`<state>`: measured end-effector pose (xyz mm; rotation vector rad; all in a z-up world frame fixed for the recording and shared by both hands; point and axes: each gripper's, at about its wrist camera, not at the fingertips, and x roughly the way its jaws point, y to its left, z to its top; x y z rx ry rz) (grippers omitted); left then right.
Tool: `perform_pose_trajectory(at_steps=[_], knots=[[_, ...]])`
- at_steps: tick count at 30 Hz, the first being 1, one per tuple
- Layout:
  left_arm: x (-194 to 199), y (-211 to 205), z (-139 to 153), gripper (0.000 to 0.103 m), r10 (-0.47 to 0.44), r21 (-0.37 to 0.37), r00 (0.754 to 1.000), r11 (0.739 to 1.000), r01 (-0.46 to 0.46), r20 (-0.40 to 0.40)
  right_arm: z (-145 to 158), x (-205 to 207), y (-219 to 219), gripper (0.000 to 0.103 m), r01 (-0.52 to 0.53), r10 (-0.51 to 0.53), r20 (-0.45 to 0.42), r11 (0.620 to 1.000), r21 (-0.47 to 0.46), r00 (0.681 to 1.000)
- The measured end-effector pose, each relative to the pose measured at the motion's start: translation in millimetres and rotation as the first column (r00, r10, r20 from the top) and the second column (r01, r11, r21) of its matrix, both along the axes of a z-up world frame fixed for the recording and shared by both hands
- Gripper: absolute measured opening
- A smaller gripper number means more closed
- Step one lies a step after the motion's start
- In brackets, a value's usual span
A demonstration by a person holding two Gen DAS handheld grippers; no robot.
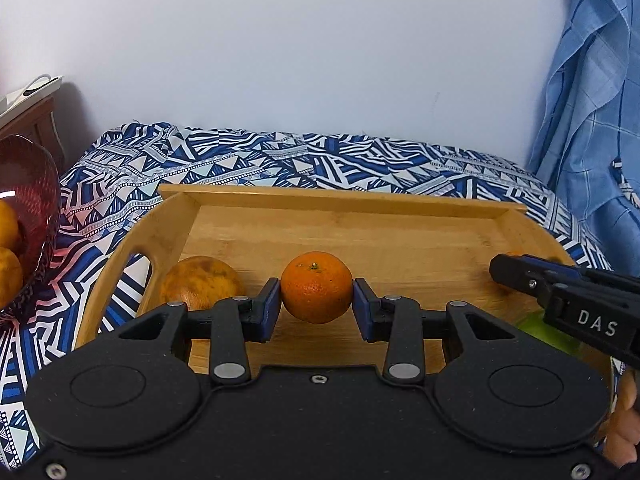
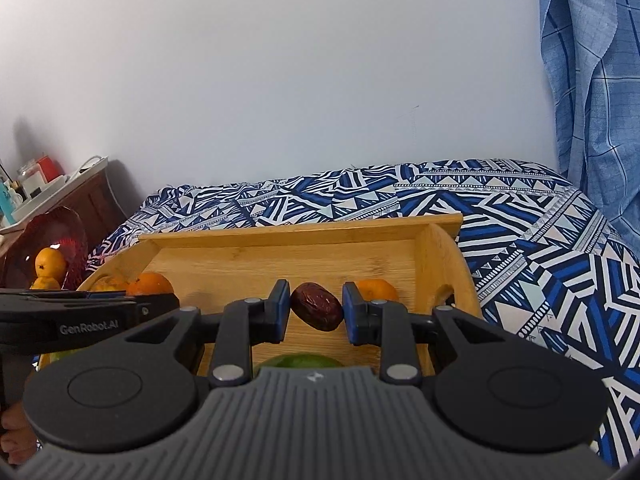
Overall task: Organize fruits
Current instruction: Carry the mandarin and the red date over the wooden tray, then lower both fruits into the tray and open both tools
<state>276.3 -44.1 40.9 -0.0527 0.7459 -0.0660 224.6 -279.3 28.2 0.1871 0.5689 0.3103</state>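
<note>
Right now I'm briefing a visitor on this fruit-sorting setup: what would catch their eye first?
Probably the bright orange mandarin pinched between the left gripper fingers, above the wooden tray. Next, the wrinkled dark red date held by the right gripper over the same tray. Around them spreads the bold blue-and-white patterned cloth, with a red glass bowl of oranges at the left.

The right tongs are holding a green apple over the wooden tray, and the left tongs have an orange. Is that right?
Not quite. The right tongs hold a dark red date, not a green apple, as the right wrist view shows. It is over the wooden tray, and the left tongs do hold an orange.
</note>
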Motion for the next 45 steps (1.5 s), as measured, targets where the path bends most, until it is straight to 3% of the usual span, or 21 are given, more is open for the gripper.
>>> perform_pose_trajectory(at_steps=[17,33,45], knots=[[2.7,-3.0,-10.7,0.037,-0.005,0.019,1.000,1.000,0.005,-0.025,-3.8,1.0,10.0,0.033,-0.036,0.036,-0.026,0.999,0.004,0.999],[1.6,-4.9,-13.6,0.037,-0.013,0.041,1.000,0.999,0.014,-0.026,-2.3,-0.4,17.1,0.033,-0.014,0.012,-0.021,0.996,-0.084,1.000],[1.7,-5.6,-14.1,0.037,-0.015,0.047,1.000,0.999,0.016,-0.026,-1.2,-0.7,19.2,0.033,-0.006,0.004,-0.022,0.995,-0.100,1.000]])
